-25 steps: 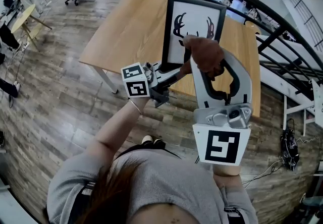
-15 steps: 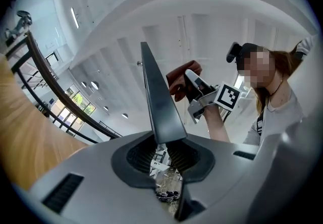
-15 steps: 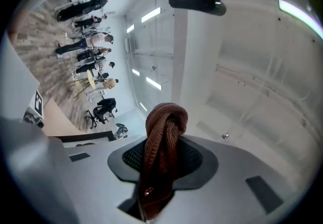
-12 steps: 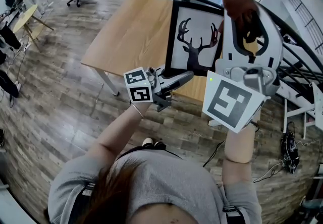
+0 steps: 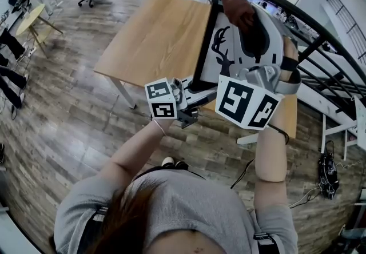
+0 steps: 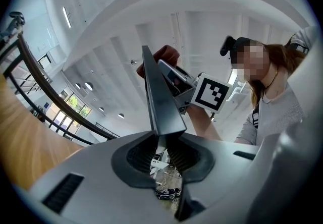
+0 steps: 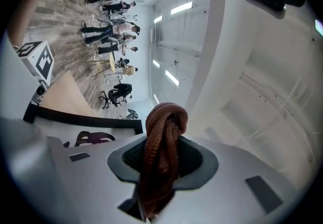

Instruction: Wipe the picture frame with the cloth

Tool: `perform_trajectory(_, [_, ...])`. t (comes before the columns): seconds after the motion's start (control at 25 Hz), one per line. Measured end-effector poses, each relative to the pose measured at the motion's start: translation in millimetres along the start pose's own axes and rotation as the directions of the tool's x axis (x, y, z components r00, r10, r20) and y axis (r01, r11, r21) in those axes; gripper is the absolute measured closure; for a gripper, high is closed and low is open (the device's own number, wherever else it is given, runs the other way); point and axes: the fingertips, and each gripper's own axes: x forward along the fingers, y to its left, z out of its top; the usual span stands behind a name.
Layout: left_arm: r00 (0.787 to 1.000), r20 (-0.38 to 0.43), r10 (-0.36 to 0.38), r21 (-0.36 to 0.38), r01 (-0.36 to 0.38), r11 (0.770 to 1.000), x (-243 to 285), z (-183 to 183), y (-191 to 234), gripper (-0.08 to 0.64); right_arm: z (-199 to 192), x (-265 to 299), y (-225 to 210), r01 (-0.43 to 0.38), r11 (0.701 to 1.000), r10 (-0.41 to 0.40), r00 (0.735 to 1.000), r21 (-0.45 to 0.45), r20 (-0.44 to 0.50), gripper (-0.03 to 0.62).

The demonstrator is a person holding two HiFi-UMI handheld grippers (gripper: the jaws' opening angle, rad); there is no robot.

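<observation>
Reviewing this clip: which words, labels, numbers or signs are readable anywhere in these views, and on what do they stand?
No readable words, brands or numbers in any view.
Square markers on the cubes: black-and-white code patterns, not letters.
Picture frame: only a black antlered deer silhouette, with no caption visible.
Distant office items: too small to tell whether they carry print.

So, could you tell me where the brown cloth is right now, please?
Head view, upper right of centre: the cloth is clamped in the right gripper, at the top edge of the picture frame.
</observation>
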Motion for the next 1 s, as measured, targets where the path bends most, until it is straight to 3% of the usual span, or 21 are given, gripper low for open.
perform_trajectory(0.52, [0.999, 0.043, -0.01, 0.021, 0.01, 1.0, -7, 2, -6, 0.485, -4, -19, 37, -0.107, 0.993, 0.108, 0.994, 0.042, -0.008, 0.459])
perform_trajectory(0.84, [0.995, 0.096, -0.014, -0.015, 0.016, 1.0, -14, 8, -3, 0.486, -2, -27, 53, -0.135, 0.985, 0.137, 0.99, 0.105, -0.012, 0.459])
perform_trajectory(1.0, [0.987, 0.161, -0.018, -0.054, 0.027, 0.998, -13, 9, -1, 0.485, -6, -27, 60, -0.153, 0.98, 0.155, 0.988, 0.126, -0.006, 0.459])
